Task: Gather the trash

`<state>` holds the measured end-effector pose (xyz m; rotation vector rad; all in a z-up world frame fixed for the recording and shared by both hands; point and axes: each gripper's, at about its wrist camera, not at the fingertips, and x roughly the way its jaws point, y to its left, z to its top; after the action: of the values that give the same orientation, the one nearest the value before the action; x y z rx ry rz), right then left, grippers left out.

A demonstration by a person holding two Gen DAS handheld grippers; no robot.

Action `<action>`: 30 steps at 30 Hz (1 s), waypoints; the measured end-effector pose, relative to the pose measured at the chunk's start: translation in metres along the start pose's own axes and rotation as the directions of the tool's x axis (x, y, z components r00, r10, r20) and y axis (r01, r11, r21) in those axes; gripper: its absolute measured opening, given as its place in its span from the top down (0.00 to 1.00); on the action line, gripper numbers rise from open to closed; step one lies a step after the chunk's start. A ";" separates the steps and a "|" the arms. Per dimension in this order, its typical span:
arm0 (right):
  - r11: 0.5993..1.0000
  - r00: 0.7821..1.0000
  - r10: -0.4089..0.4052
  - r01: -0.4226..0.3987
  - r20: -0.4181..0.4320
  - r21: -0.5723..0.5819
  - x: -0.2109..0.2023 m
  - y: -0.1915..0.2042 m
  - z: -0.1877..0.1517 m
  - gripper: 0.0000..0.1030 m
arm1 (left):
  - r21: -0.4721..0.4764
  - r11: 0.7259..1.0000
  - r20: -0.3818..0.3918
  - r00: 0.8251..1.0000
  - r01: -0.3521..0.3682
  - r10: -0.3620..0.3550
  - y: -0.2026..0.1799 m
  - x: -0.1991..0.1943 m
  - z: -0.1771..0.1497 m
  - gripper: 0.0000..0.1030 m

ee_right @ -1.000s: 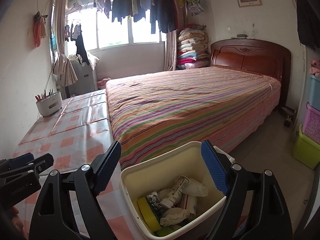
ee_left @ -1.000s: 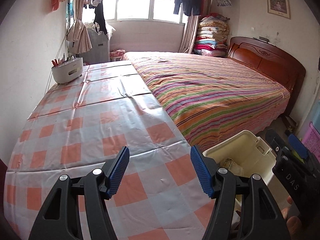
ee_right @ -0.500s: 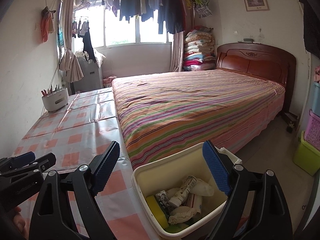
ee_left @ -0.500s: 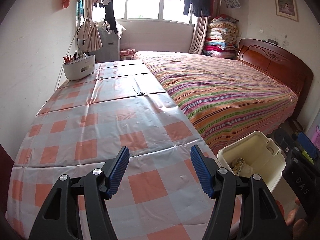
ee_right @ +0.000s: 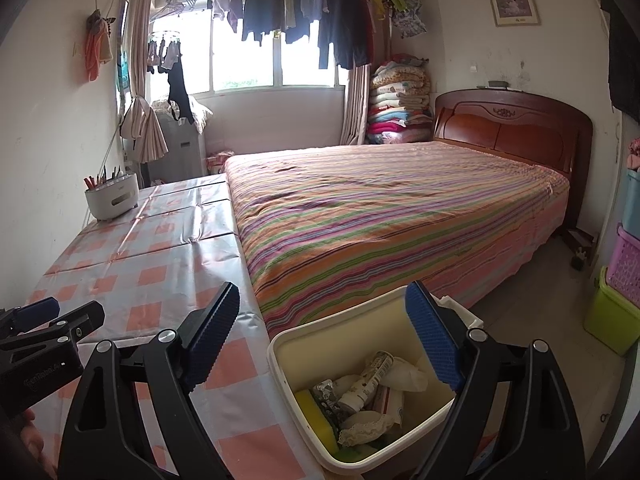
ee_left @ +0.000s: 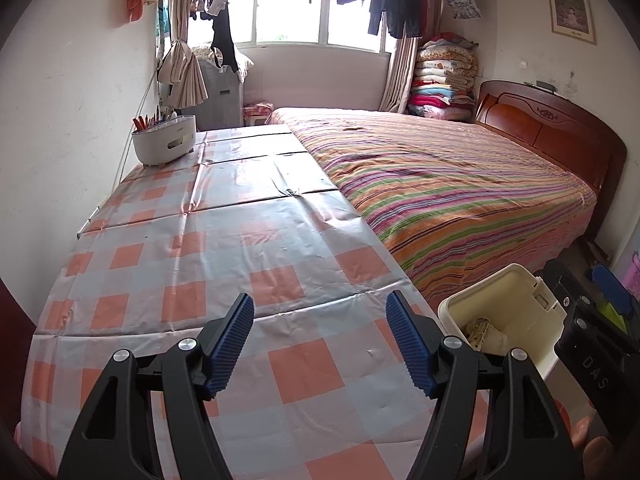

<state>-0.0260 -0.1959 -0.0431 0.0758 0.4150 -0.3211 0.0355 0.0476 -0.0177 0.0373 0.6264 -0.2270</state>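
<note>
A cream trash bin (ee_right: pixel 340 344) stands at the near right corner of the checked table (ee_right: pixel 160 280), against the bed. Inside lie a yellow sponge (ee_right: pixel 316 416), a small labelled bottle (ee_right: pixel 366 380), a foil wrapper (ee_right: pixel 324 390) and crumpled white paper (ee_right: pixel 404 376). My right gripper (ee_right: pixel 324 312) hangs open just above the bin's near rim, nothing between its blue pads. My left gripper (ee_left: pixel 320 312) hovers over the bare tablecloth (ee_left: pixel 280 280), its jaws opening and empty. The bin (ee_left: pixel 508 308) sits to its right.
A white caddy with pens (ee_left: pixel 164 140) stands at the table's far left by the wall. A striped bed (ee_left: pixel 460 192) runs along the table's right side. Green (ee_right: pixel 608 316) and purple (ee_right: pixel 626 272) crates are stacked on the floor at right.
The left gripper's jaws have spread a little wider. Both views have drifted slightly; the bin and its contents lie as before.
</note>
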 end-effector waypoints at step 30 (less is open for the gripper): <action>1.000 1.000 0.005 -0.005 0.009 -0.001 -0.009 -0.005 0.003 0.11 | 0.042 0.999 0.017 1.000 -0.025 0.024 0.001 -0.006 0.003 0.31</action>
<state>-0.0349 -0.1984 -0.0370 0.0745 0.4056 -0.3162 0.0328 0.0491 -0.0121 0.0835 0.6043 -0.2167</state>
